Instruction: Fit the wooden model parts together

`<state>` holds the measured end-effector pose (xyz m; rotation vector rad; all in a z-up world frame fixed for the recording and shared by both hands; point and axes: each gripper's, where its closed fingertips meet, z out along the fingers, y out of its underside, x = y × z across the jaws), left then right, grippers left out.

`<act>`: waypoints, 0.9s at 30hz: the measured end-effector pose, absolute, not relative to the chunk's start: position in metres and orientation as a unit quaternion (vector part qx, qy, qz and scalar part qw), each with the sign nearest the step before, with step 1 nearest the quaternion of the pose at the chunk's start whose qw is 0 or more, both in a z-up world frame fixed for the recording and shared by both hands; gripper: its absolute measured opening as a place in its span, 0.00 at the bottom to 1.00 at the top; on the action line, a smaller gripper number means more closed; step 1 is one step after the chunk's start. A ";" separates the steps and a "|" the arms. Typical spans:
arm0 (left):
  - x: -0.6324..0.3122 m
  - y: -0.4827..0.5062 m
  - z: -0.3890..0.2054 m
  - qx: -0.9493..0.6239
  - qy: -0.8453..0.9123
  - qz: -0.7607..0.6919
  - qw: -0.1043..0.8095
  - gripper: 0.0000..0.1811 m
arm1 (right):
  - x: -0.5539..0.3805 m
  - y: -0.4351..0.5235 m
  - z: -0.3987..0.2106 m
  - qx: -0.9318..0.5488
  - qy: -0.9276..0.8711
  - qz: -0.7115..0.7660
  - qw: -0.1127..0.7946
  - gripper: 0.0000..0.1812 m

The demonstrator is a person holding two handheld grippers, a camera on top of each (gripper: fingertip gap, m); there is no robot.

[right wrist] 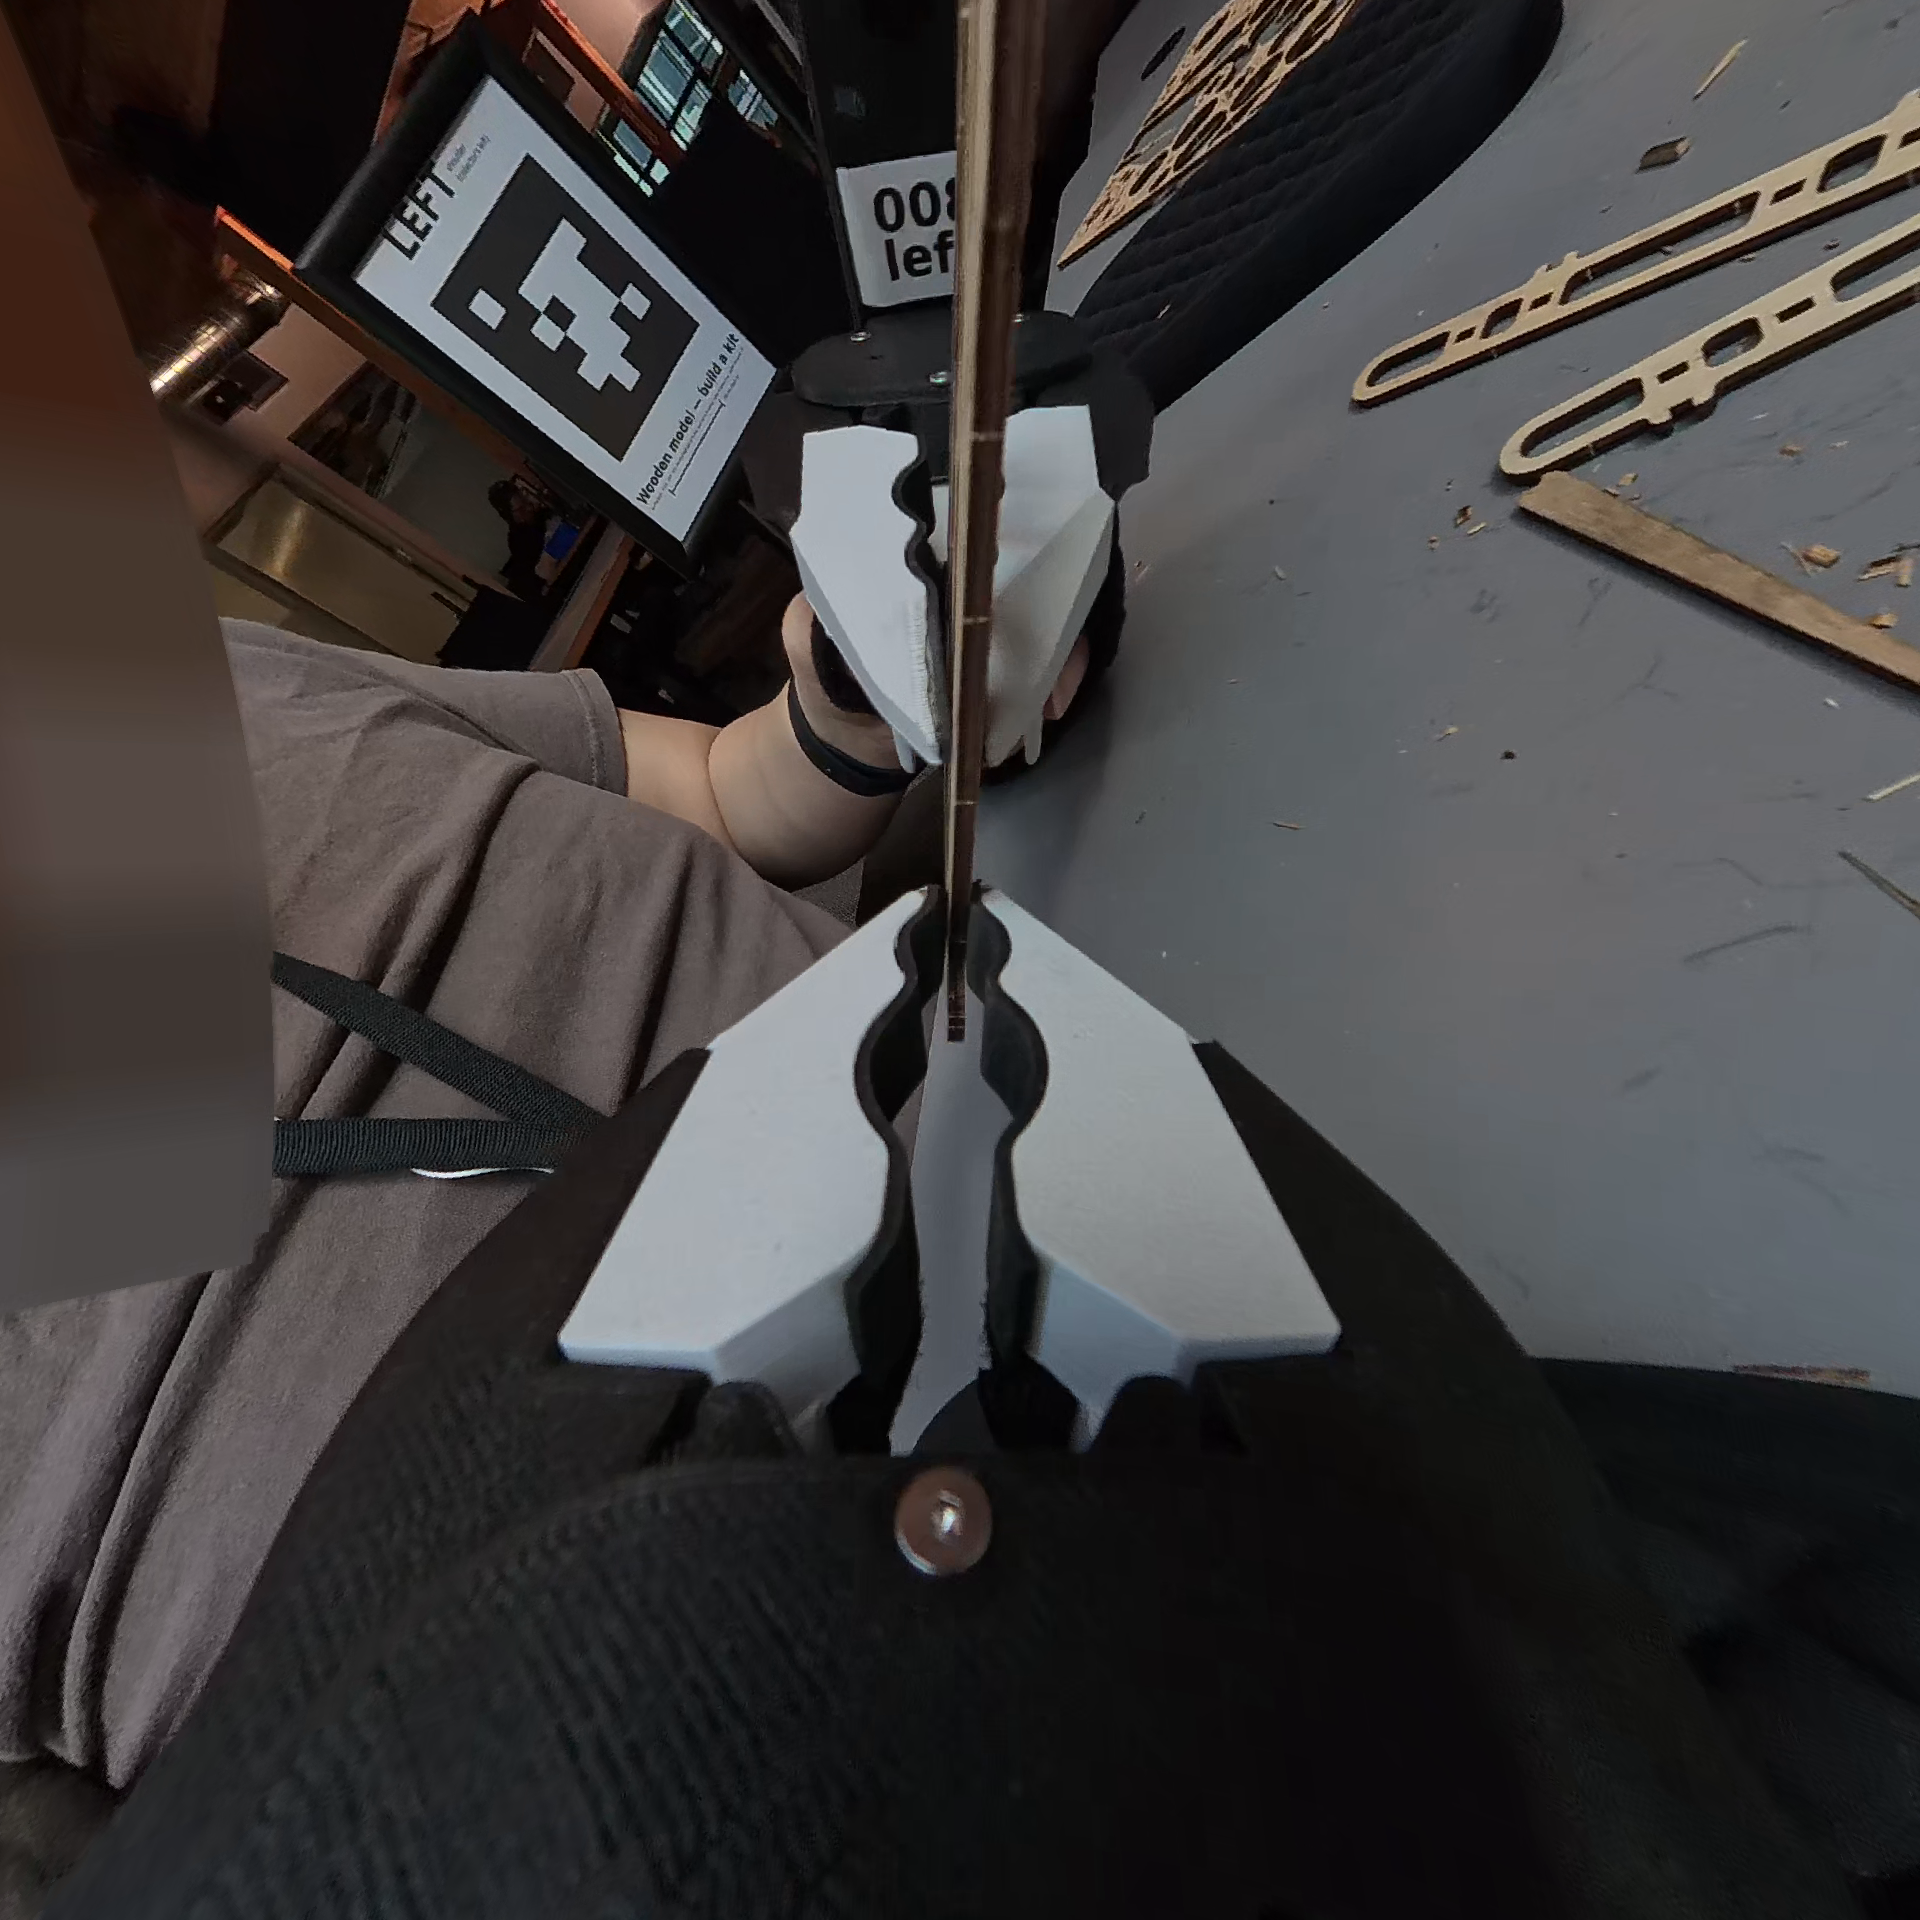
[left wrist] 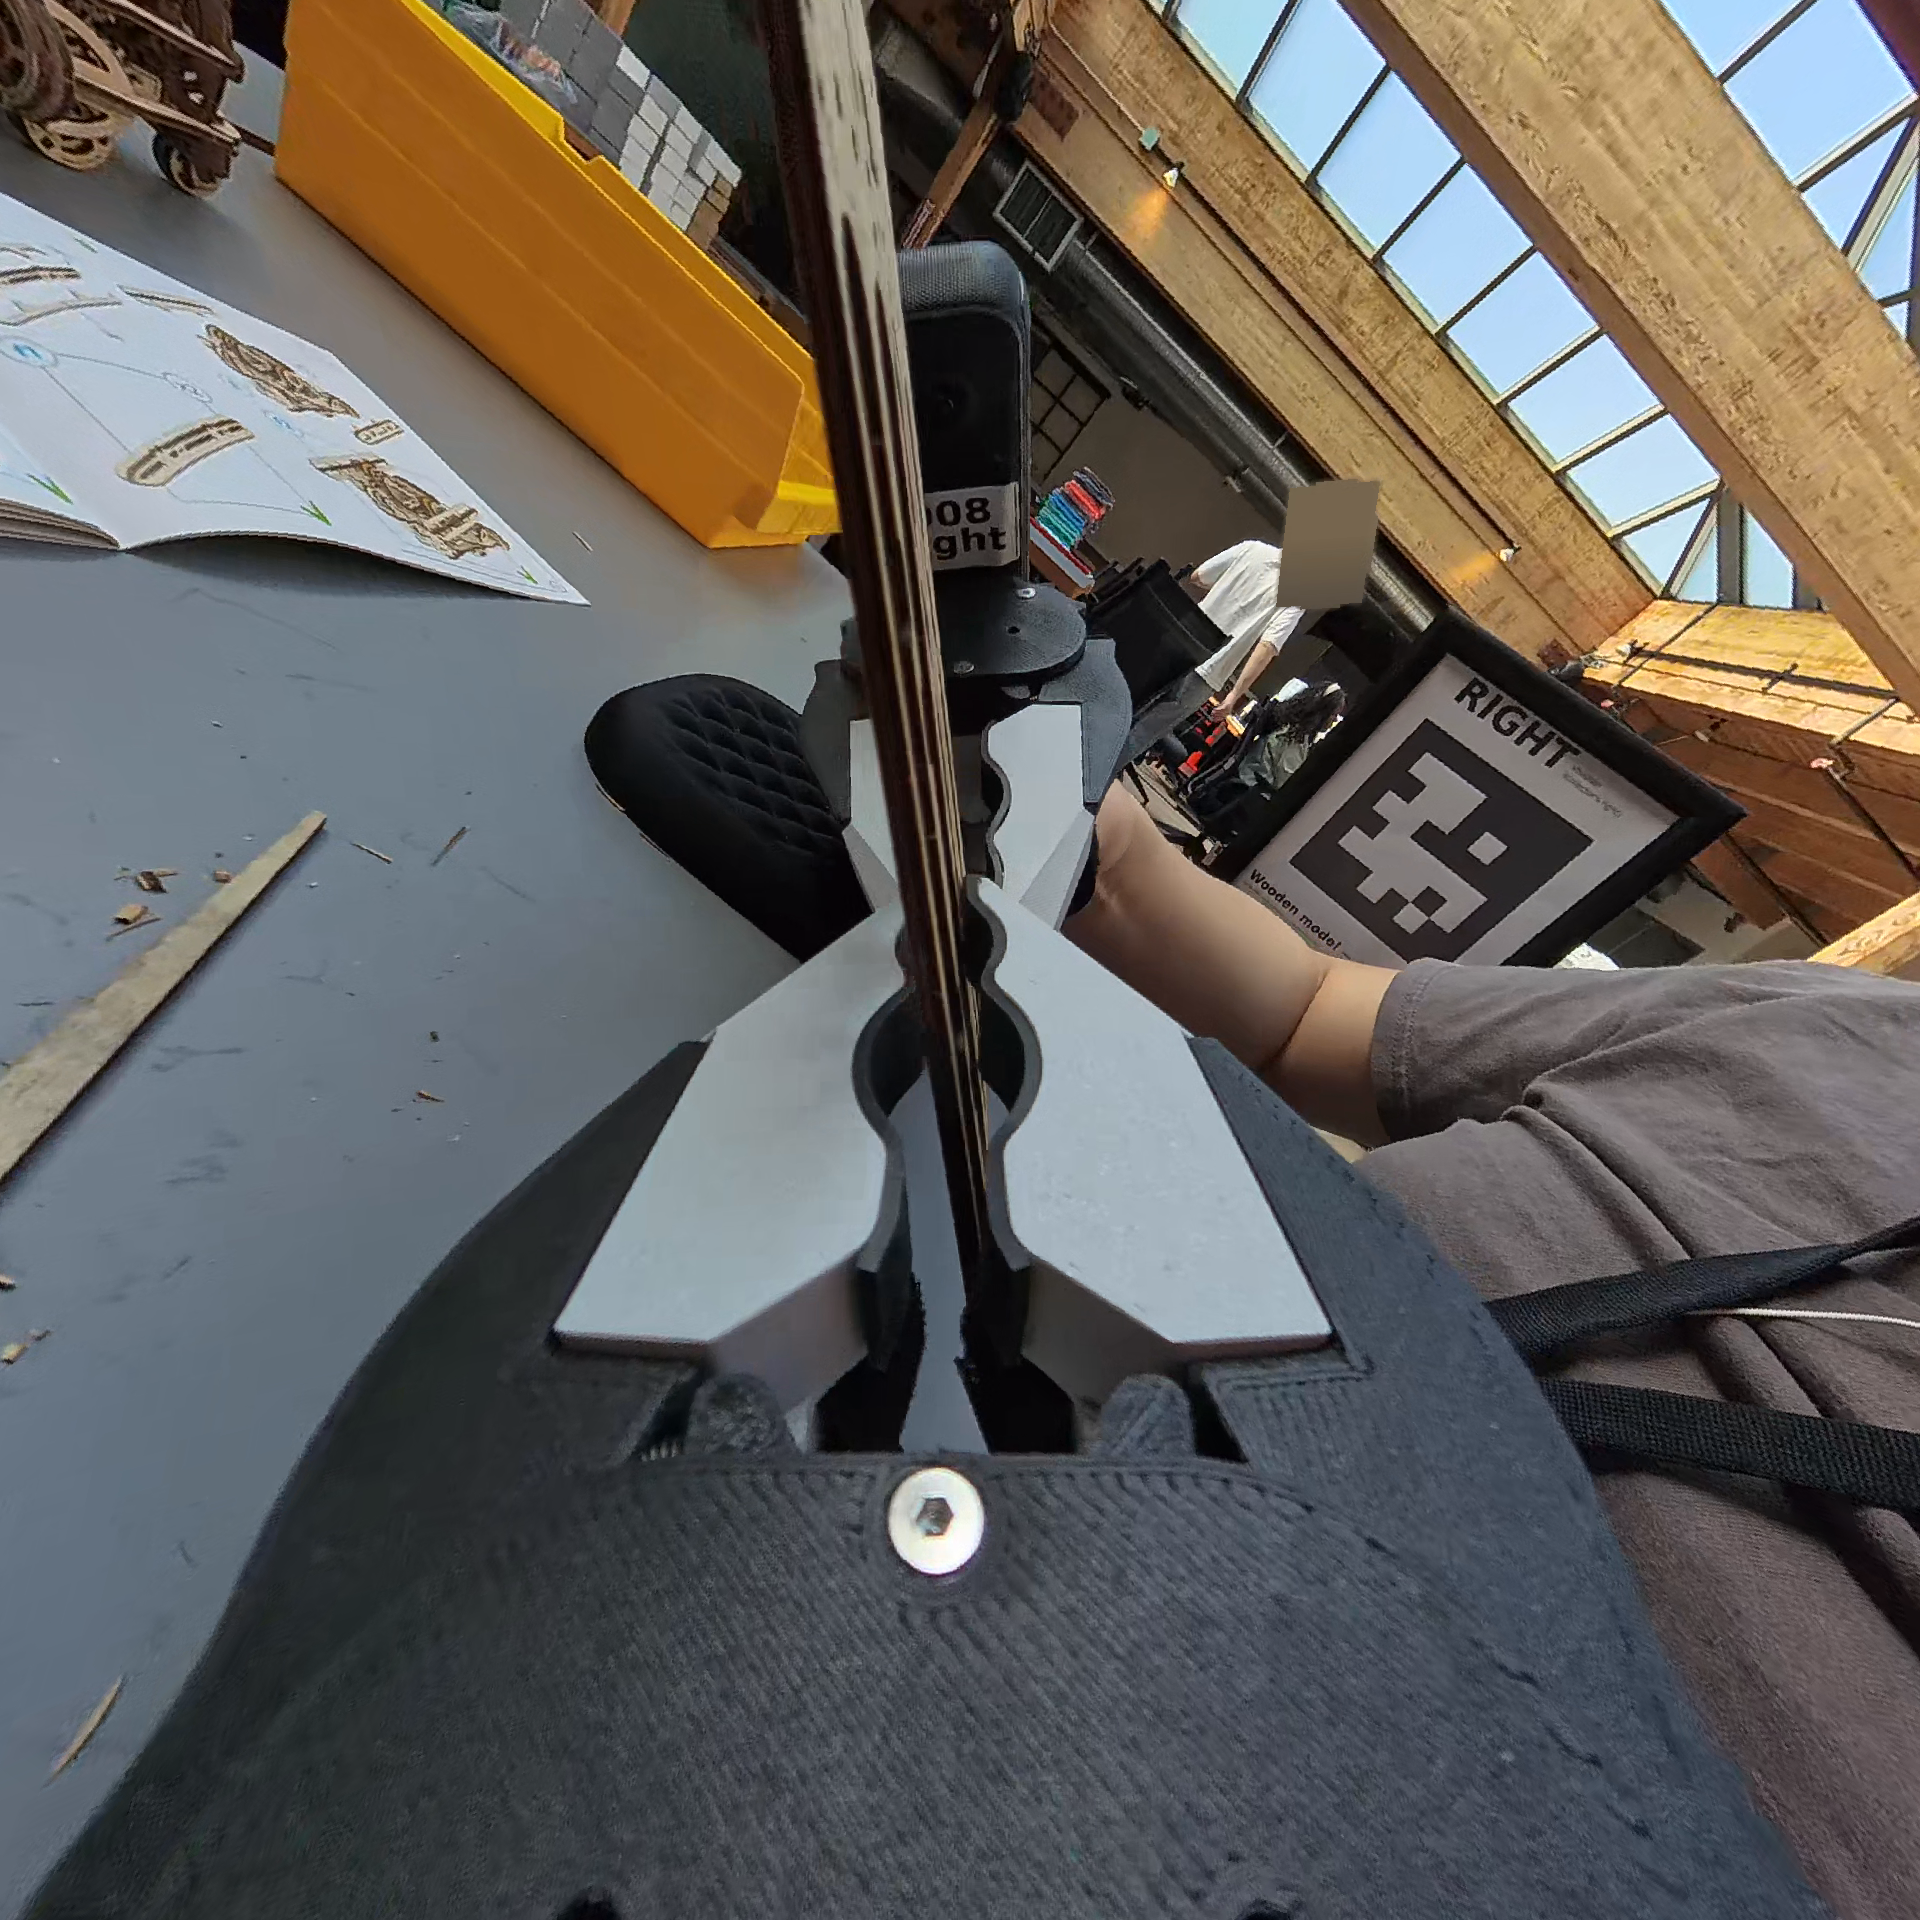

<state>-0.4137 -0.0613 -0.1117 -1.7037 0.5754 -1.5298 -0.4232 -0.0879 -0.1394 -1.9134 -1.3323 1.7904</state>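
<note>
left gripper (left wrist: 940, 925): clamps sheet (left wrist: 847, 312) edge-on | right gripper (right wrist: 956, 904): clamps same sheet, opposite end | above table (left wrist: 312, 1039)

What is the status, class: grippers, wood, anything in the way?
Left gripper and right gripper shut on one thin sheet, edge-on, above the table. Nothing between them.

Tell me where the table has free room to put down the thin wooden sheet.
Bare grey table lies between the booklet and the long wood strip. Another bare patch lies below the flat strip. Near the slotted parts it is crowded.
</note>
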 end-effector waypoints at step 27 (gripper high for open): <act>-0.410 -0.063 -0.129 -0.706 0.237 -0.574 0.342 0.00 | -0.422 -0.060 -0.126 -0.652 -0.387 0.637 0.140 0.00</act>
